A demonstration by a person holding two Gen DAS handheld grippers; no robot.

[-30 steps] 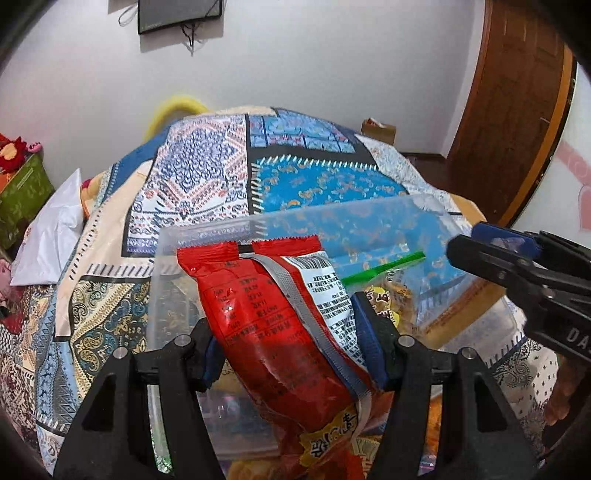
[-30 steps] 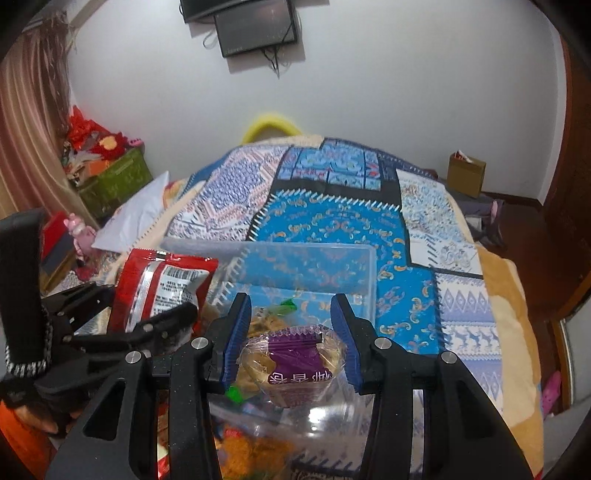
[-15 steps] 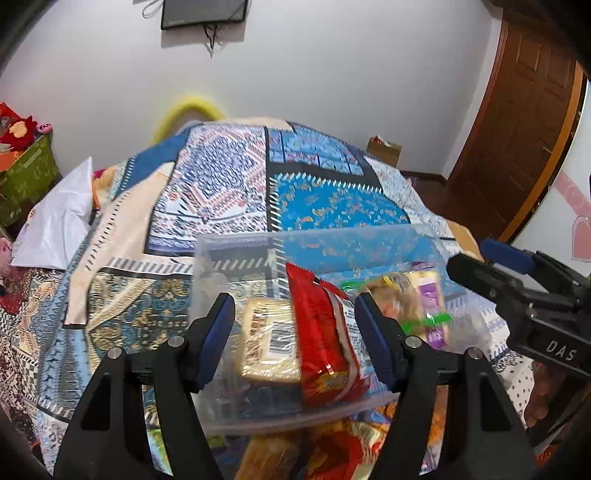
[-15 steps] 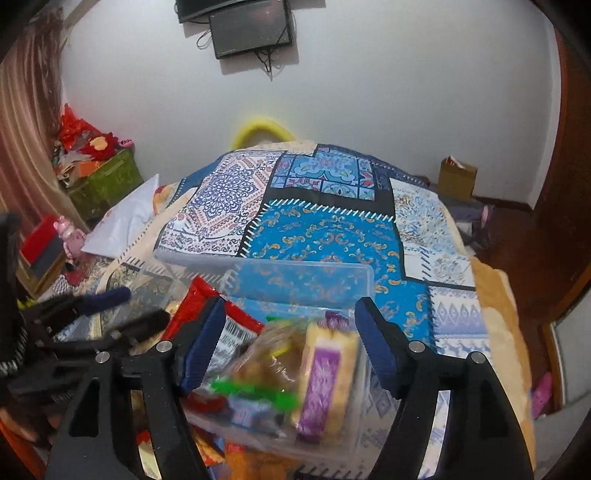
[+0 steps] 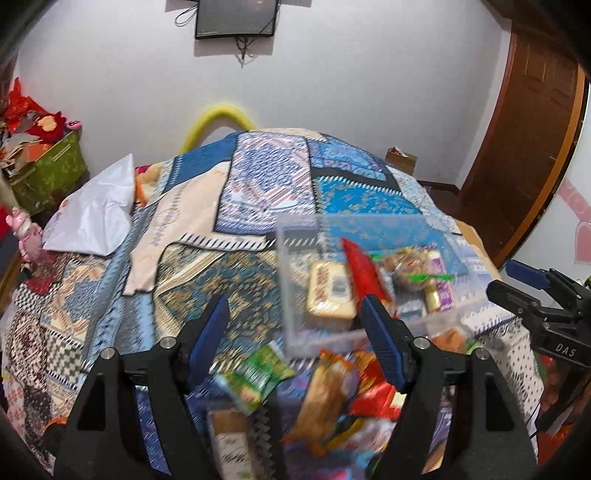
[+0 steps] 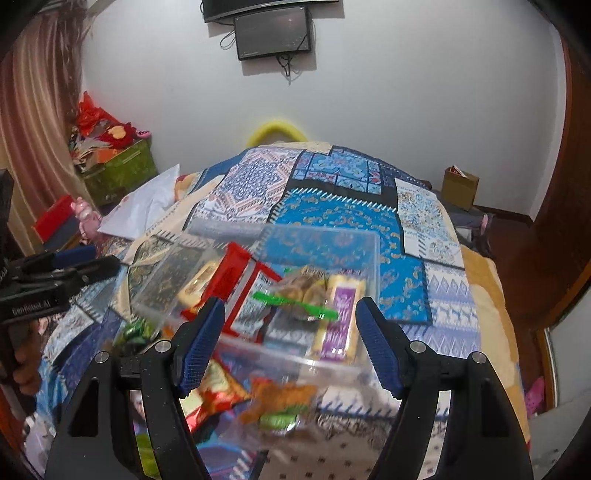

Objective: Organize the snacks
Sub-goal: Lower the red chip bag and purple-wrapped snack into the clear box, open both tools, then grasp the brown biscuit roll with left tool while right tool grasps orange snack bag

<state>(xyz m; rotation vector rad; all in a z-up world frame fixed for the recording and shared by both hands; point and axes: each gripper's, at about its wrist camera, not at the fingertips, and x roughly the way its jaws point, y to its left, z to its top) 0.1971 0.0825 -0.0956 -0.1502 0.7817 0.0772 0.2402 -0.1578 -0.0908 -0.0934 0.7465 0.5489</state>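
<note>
**Both grippers wide and empty over a clear box of snacks**

The left gripper [image 5: 293, 328] has its blue-padded jaws spread wide with nothing between them; it hangs above the patterned bedspread [image 5: 258, 192], to the left of a clear plastic box [image 5: 291, 317] that sits on the bed; the view is blurred, so fine detail is lost. The right gripper [image 6: 290, 341] is likewise spread wide and grips nothing; through its gap the same box [image 6: 369, 240] shows, directly ahead and a little below.

Inside the box a red packet [image 6: 231, 275] stands on edge, leaning against the other items; left of it lies a pale yellow wrapped cake [image 5: 328, 291]; right of it lies a purple and yellow packet [image 6: 340, 317] beside a clear bag of brown biscuits [image 6: 304, 290], with a green strip [image 6: 295, 304] running across them.

Loose snacks lie on the bedspread just in front of the box, outside it: a green packet [image 5: 255, 376], an orange packet [image 5: 325, 391], and a red and gold packet [image 6: 218, 387]; their labels cannot be read.

A white pillow [image 5: 96, 218] rests at the left edge of the bed; a green storage box [image 6: 118, 173] stands against the wall beyond it; a dark screen [image 6: 273, 31] hangs high on the white wall; a brown door [image 5: 524, 147] is at the right.
</note>
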